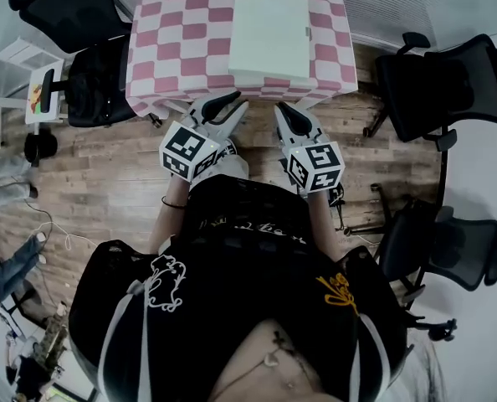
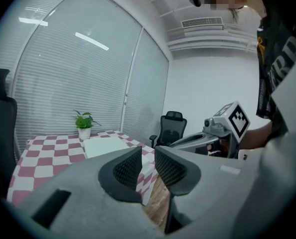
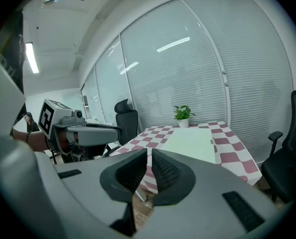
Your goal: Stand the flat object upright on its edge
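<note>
A small white pot [image 2: 84, 133] holds a green plant [image 2: 83, 119] on the pink-checked bench [image 1: 173, 48], beyond the flat pale rectangular slab [image 1: 269, 33]. Left hand-held gripper [image 1: 226, 105] and right hand-held gripper [image 1: 287, 112]: jaws together, empty.

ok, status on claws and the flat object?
Left claw and right claw shut, empty, short of the table. Flat white object lies flat, untouched. Nothing between.

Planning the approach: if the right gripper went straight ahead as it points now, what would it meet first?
Probably the checkered tablecloth's near edge, just ahead of the shut right gripper; the flat white object lies farther back. Depth is unclear.
</note>
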Motion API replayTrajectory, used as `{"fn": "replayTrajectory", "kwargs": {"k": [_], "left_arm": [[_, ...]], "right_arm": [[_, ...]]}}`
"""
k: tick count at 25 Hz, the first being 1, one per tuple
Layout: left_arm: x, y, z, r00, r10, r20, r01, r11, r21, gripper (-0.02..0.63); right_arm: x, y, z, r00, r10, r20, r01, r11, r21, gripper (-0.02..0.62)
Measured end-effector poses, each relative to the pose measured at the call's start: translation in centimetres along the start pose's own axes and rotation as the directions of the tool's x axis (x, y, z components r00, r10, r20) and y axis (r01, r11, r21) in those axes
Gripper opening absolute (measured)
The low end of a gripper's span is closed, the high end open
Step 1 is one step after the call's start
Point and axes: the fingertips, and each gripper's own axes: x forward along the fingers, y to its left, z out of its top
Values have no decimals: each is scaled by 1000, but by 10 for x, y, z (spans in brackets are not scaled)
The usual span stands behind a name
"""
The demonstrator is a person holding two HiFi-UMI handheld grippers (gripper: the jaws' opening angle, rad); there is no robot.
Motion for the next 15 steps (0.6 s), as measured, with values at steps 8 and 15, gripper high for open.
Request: {"fn": "replayTrajectory", "kwargs": {"k": [8, 15], "left_arm": [[-2, 73, -5, 1000, -18, -17, 17, 1000, -20, 89], [4, 101, -14, 999, -43, -32, 41, 997, -63, 89]], "right_arm": [[56, -7, 14, 998, -51, -36, 51, 999, -4, 34], [81, -15, 15, 995, -79, -67, 79, 997, 9, 34]]}}
